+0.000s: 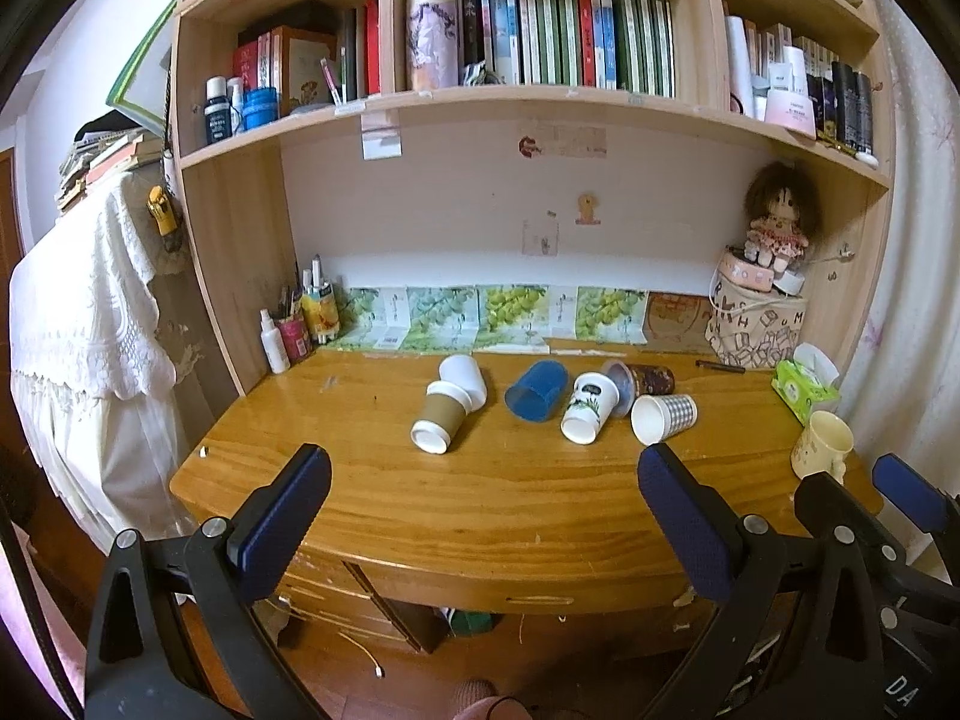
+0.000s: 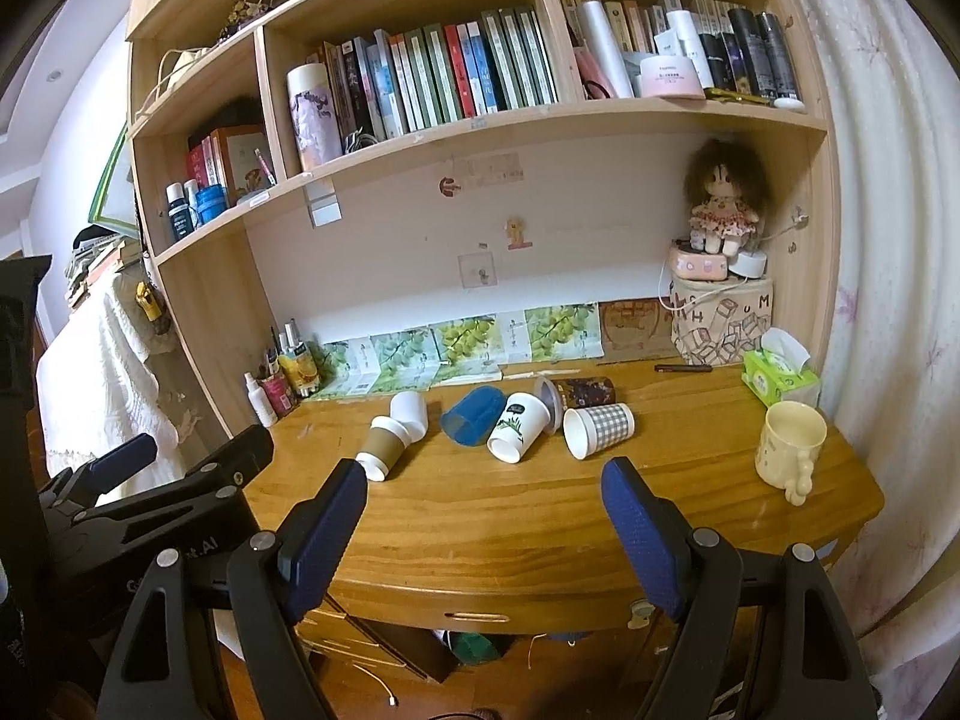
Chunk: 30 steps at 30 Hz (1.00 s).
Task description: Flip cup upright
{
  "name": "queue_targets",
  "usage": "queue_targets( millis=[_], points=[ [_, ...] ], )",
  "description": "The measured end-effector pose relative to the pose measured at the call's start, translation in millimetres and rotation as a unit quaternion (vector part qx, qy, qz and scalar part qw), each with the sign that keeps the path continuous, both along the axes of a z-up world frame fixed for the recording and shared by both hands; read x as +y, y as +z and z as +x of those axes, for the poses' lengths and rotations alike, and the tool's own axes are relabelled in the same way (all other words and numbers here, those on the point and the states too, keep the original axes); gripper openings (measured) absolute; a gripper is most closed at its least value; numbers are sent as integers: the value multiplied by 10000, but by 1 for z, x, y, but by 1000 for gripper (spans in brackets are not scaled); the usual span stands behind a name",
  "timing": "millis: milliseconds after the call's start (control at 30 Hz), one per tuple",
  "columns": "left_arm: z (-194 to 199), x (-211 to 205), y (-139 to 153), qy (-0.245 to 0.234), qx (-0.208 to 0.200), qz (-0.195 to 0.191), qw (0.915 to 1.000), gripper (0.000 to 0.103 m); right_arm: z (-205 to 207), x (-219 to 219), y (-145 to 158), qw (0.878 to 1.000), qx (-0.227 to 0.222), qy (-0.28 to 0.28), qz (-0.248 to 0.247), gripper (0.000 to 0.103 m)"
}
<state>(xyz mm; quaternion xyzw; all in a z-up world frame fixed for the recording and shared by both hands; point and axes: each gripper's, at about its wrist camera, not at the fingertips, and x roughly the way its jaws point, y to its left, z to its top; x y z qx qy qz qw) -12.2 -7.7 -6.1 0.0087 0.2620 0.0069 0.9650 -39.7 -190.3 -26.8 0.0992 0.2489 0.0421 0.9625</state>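
Apparently pre-grasp: left gripper [image 1: 483, 495] and right gripper [image 2: 483, 510] both gape wide, empty, short of the worktop [image 1: 480, 504]. Tipped cups cluster mid-frame (checked cup [image 2: 598, 430] nearest right); cream mug [image 2: 789, 444] already upright.

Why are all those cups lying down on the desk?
Someone holds two grippers, left gripper and right gripper, both open and empty, short of the desk. Six cups lie tipped over, among them a blue cup and a checked cup. Only the cream mug stands upright. Nothing is picked up yet.
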Motion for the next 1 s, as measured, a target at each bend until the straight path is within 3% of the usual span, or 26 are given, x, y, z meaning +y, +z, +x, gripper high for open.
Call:
queue_targets(
  millis=[567,1000],
  points=[
    [31,-8,-20,-223,882,-133,9958,102,20,-10,-18,9982,590,-12,144,81],
    [82,-14,-35,-347,1349,-233,9900,102,67,-18,-39,9927,1182,-62,234,81]
  ],
)
